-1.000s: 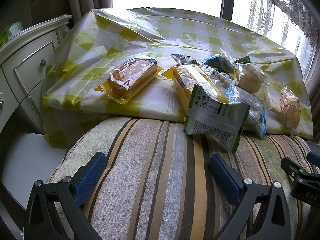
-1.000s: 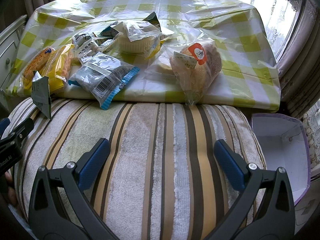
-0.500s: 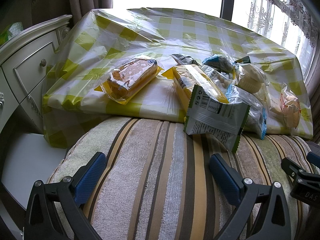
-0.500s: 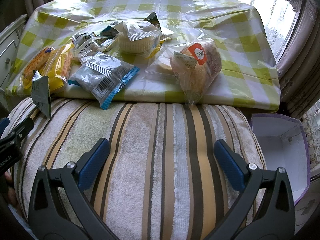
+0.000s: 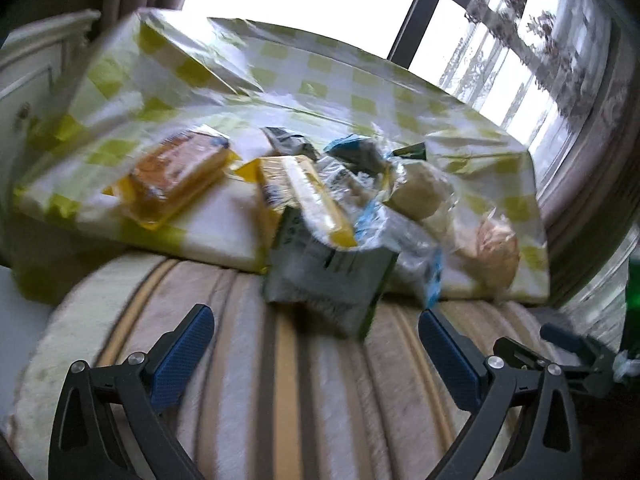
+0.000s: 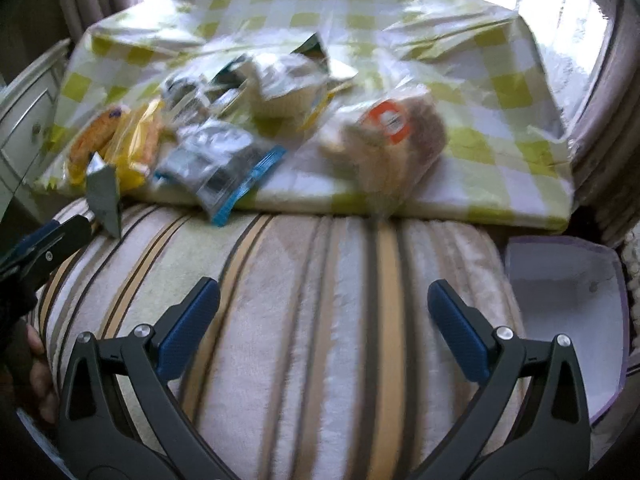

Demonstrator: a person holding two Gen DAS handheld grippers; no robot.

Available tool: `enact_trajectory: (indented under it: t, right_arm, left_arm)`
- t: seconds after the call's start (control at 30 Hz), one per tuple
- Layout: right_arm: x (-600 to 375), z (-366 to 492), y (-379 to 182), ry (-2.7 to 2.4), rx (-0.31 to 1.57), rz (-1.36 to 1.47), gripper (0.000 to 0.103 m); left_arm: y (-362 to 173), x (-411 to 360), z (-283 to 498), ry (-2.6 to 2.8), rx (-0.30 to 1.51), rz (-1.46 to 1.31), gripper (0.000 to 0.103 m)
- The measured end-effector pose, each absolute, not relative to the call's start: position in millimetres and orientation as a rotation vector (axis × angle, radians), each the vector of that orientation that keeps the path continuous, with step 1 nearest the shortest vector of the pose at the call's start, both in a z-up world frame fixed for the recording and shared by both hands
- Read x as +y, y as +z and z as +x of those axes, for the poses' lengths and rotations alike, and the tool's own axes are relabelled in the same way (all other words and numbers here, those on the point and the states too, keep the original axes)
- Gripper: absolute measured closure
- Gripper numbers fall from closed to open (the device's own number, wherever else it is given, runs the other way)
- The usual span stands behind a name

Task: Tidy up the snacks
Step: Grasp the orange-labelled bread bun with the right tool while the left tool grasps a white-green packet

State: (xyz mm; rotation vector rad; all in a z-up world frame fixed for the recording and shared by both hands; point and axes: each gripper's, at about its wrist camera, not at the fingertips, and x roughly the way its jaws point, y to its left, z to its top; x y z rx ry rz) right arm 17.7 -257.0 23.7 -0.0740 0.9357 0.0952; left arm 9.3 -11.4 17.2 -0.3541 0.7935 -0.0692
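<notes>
Several wrapped snacks lie on a yellow-checked cloth (image 5: pixel 352 92): a cake pack (image 5: pixel 176 176), a yellow bar pack (image 5: pixel 308 196), a grey-green sachet (image 5: pixel 328 280) hanging over the edge, a blue-edged clear bag (image 6: pixel 216 164), a cupcake (image 6: pixel 284 96) and a bread bag with an orange label (image 6: pixel 392 136). My left gripper (image 5: pixel 316 356) is open and empty above the striped cushion (image 5: pixel 280 380), close before the sachet. My right gripper (image 6: pixel 324 328) is open and empty above the same cushion (image 6: pixel 320 320), short of the bread bag.
A white and purple bin (image 6: pixel 568 312) stands at the cushion's right. A white drawer cabinet (image 5: pixel 28 80) is at the left. Curtains and a window lie beyond the table. The other gripper's tip shows at each view's edge (image 6: pixel 44 244).
Both grippers have moved forward and upward toward the snacks, blurring the views. The left view has tilted. Jaws stay open and empty; no snack has moved.
</notes>
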Motion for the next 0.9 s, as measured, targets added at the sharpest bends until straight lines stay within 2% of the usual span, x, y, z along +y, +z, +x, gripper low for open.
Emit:
enact_trajectory:
  t: [0.17, 0.23, 0.37, 0.5, 0.7, 0.87, 0.9]
  right_arm:
    - [-290, 34, 30, 0.025, 0.899, 0.091, 0.0]
    - [-301, 43, 33, 0.002, 0.879, 0.149, 0.0]
    - [-311, 62, 39, -0.022, 0.837, 0.238, 0.0]
    - [-320, 82, 44, -0.049, 0.784, 0.35, 0.0]
    - [-324, 114, 36, -0.094, 0.816, 0.429, 0.0]
    - [-318, 138, 17, -0.113, 0.923, 0.407, 0.0]
    - [-318, 140, 13, -0.111, 0.947, 0.405, 0.005]
  left_arm:
    - [11, -14, 34, -0.056, 0.842, -0.403, 0.006]
    - [8, -14, 43, -0.059, 0.853, -0.411, 0.023]
    - [4, -18, 52, -0.06, 0.866, -0.402, 0.038]
    - [5, -16, 46, -0.062, 0.845, -0.408, 0.042]
    - [9, -19, 32, -0.08, 0.811, -0.402, 0.045]
    - [12, -26, 27, -0.097, 0.794, -0.376, 0.045]
    - [13, -27, 26, -0.103, 0.787, -0.372, 0.045]
